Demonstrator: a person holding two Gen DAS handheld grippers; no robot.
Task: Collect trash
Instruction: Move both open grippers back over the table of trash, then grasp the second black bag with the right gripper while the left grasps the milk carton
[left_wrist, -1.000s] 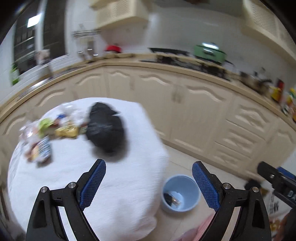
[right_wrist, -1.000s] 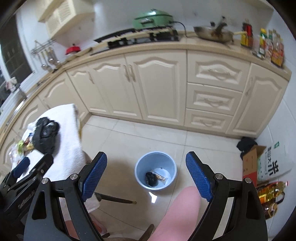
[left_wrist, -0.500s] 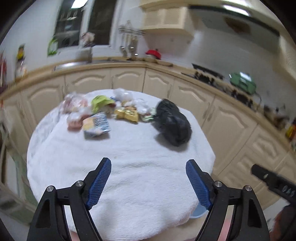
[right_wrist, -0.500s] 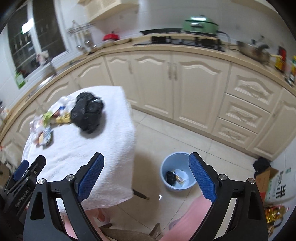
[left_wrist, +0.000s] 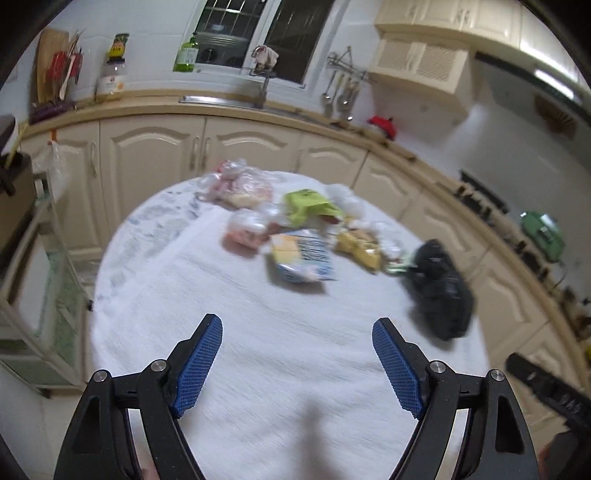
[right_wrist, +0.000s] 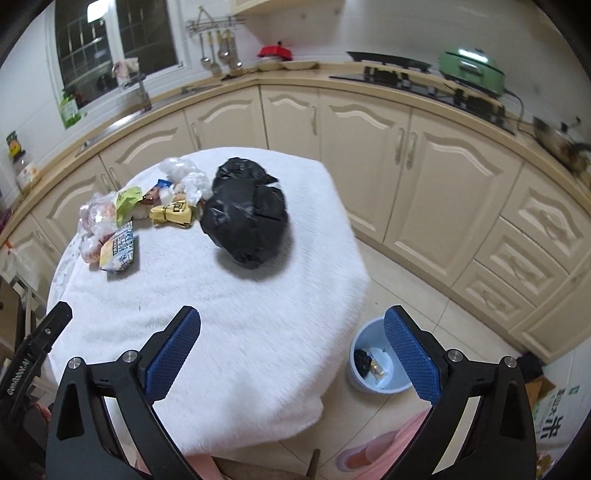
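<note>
A round table under a white cloth (left_wrist: 258, 369) carries a tied black bag (left_wrist: 439, 291) (right_wrist: 245, 214). Left of the bag lies a pile of wrappers: a yellow-and-blue packet (left_wrist: 301, 254) (right_wrist: 118, 251), a yellow wrapper (right_wrist: 173, 214), a green one (left_wrist: 308, 205) and clear bags (left_wrist: 243, 184). My left gripper (left_wrist: 297, 325) hovers over the near cloth, its jaws opening with nothing between them. My right gripper (right_wrist: 292, 314) hangs over the table's near right edge, its jaws opening and empty. A light blue bin (right_wrist: 364, 386) with some trash inside stands on the floor to the right of the table.
Cream cabinets (right_wrist: 424, 177) and a counter curve behind the table, with a sink (left_wrist: 258, 103), a hob and a green pot (right_wrist: 472, 70). A glass-fronted stand (left_wrist: 48, 288) is at the left. A box and a bag (right_wrist: 554, 406) sit on the floor at the right.
Both views have swung left from the floor and bin onto the table. The wrapper pile and black bag now lie ahead of the left gripper. The right jaws have spread wider.
</note>
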